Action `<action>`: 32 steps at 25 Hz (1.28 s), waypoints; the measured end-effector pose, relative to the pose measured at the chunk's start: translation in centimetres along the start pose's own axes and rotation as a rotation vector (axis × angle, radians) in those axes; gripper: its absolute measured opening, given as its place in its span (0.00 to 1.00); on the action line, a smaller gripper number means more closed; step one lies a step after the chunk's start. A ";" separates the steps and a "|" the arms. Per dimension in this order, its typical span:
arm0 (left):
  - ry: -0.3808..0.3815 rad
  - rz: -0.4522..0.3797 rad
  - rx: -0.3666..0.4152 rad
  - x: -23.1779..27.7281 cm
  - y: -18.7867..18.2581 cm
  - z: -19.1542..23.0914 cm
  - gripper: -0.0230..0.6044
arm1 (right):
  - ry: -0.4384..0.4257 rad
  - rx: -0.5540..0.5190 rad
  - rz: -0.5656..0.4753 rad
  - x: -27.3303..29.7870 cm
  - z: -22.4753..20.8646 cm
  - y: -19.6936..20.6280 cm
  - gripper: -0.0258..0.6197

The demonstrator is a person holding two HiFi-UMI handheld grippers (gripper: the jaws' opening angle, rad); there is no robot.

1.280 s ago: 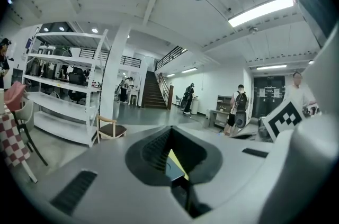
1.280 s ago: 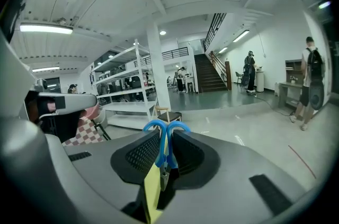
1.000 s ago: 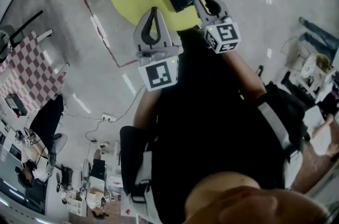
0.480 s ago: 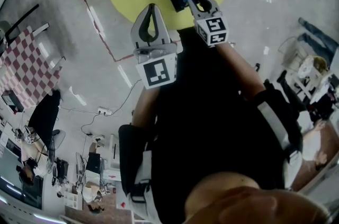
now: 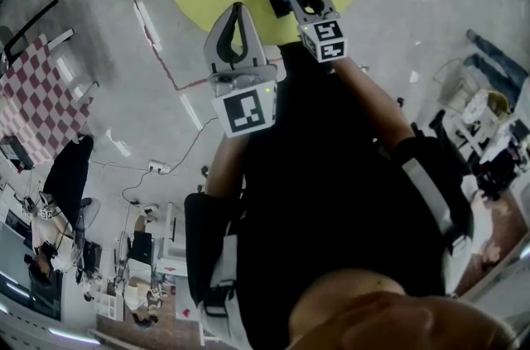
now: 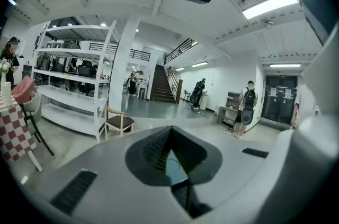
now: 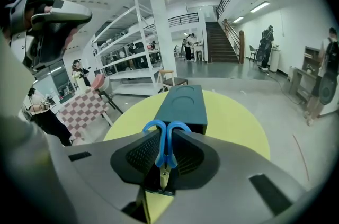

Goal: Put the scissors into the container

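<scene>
Blue scissors (image 7: 167, 146) clamped in your right tool (image 7: 164, 157) — ease them into the teal container (image 7: 183, 106) ahead; left tool (image 6: 170, 164) closed, empty.

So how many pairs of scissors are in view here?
1: blue-handled scissors clamped in the right gripper, close to the teal container. The container's inside isn't visible, so others may be hidden.
</scene>
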State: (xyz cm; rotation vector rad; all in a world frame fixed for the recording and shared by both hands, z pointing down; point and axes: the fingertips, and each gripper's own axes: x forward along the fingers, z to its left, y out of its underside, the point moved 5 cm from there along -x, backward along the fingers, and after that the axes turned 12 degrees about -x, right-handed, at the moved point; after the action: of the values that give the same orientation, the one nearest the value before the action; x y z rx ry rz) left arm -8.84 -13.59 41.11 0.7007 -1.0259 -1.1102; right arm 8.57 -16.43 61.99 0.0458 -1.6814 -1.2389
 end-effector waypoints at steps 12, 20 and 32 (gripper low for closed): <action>-0.013 0.013 -0.008 0.9 0.5 0.8 0.03 | -0.026 -0.014 0.070 2.5 0.1 1.8 0.16; -0.017 0.021 -0.020 1.2 0.7 0.7 0.03 | -0.020 0.009 0.116 4.5 -0.8 1.5 0.16; -0.029 0.029 -0.029 1.8 0.7 0.8 0.03 | -0.030 0.038 0.206 7.7 -0.9 0.8 0.16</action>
State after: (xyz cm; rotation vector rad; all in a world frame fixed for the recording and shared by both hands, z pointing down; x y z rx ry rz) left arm -9.16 -15.08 42.62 0.6463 -1.0400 -1.1110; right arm 5.77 -20.86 67.76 -0.1208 -1.6902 -1.0579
